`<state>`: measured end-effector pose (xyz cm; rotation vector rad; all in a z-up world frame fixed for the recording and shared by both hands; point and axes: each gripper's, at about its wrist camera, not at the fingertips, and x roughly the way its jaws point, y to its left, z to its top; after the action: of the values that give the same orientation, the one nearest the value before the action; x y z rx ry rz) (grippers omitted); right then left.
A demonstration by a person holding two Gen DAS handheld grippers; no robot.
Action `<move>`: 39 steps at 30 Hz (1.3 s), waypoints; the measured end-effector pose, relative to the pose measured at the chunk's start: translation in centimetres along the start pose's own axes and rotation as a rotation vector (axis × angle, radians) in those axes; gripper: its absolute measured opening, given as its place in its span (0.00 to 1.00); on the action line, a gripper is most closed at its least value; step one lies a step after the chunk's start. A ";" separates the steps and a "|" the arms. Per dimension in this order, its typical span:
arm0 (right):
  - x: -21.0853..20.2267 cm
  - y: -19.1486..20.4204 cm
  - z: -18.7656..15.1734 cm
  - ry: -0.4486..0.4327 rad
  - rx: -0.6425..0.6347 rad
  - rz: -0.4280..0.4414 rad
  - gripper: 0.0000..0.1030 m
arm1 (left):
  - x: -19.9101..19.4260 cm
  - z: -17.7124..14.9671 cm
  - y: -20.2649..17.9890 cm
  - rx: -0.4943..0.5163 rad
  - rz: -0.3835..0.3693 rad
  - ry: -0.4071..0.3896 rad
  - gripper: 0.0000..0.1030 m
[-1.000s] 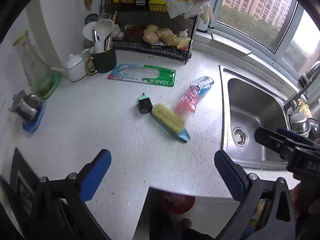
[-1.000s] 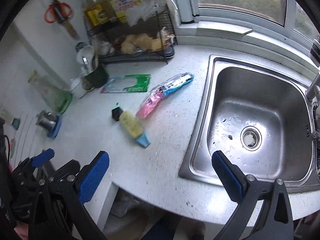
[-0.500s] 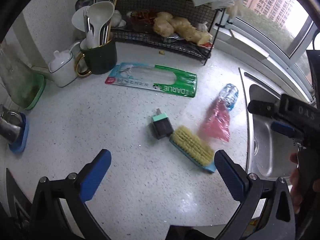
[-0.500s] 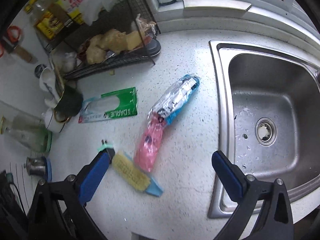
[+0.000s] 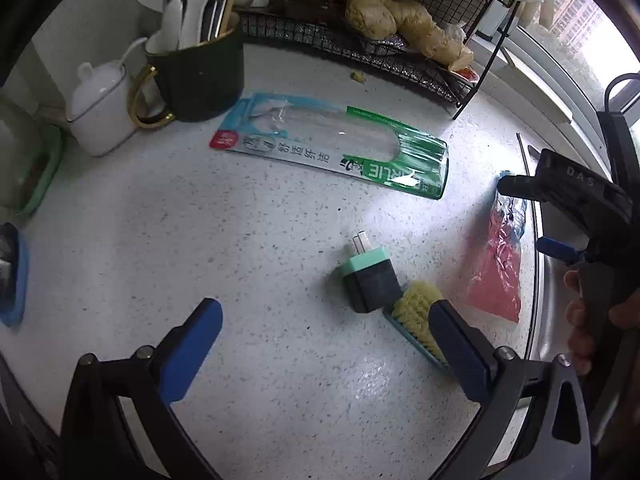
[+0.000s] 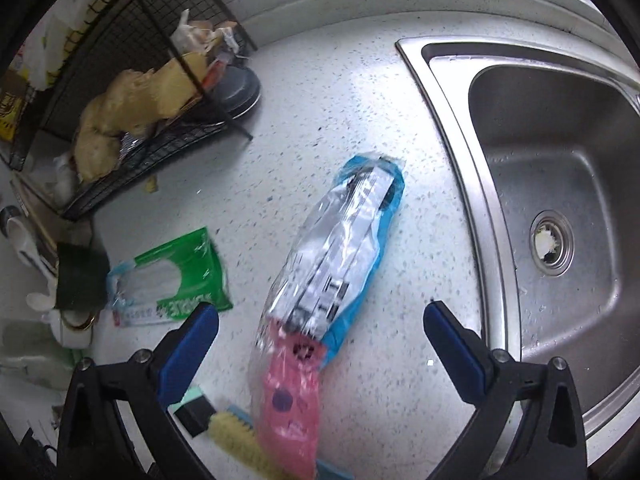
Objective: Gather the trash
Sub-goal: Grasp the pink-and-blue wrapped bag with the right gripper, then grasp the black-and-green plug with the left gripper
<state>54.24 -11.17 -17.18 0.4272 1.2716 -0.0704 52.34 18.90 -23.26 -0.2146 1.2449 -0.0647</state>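
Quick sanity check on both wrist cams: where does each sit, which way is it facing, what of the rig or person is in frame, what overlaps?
Left wrist: on the left hand-held gripper, looking down at the countertop; green toothbrush package, power adapter; right hand-held gripper and a hand at the right edge.
Right wrist: on the right hand-held gripper, above the blue-and-pink plastic wrapper, sink to the right.
Shared: wrapper, package, adapter, scrub brush.

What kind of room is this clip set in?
Most likely a home kitchen: a speckled countertop runs beside a stainless steel sink, with a wire rack holding ginger and a dark mug of utensils at the back.
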 end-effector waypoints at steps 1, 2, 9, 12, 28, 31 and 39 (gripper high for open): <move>0.3 0.1 0.2 -0.008 -0.006 -0.022 0.99 | 0.3 0.1 0.0 0.000 -0.006 0.004 0.99; 0.6 0.1 0.3 -0.002 -0.007 -0.029 0.99 | 0.6 0.2 -0.1 0.001 -0.007 0.010 0.99; 2.5 0.2 0.6 0.050 -0.049 -0.075 0.75 | 2.3 0.7 -0.5 0.024 -0.023 0.044 0.99; 2.3 0.3 0.7 0.032 -0.083 -0.091 0.52 | 2.6 1.0 -0.5 0.029 -0.026 0.048 0.99; -2.3 0.4 -3.3 -0.084 -0.296 -0.071 0.21 | 5.8 2.5 -0.8 -0.030 0.000 0.097 0.99; -3.6 -0.4 -3.9 -0.093 -0.306 -0.073 0.21 | 6.4 2.5 -0.7 -0.056 0.041 0.099 0.99; -4.9 -2.7 -6.0 -0.077 -0.252 -0.024 0.21 | 6.5 2.2 -0.3 -0.114 0.105 0.081 0.87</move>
<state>46.55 -12.49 -14.69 0.1907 1.1914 0.0529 56.54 17.85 -28.59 -0.2468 1.3395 0.0892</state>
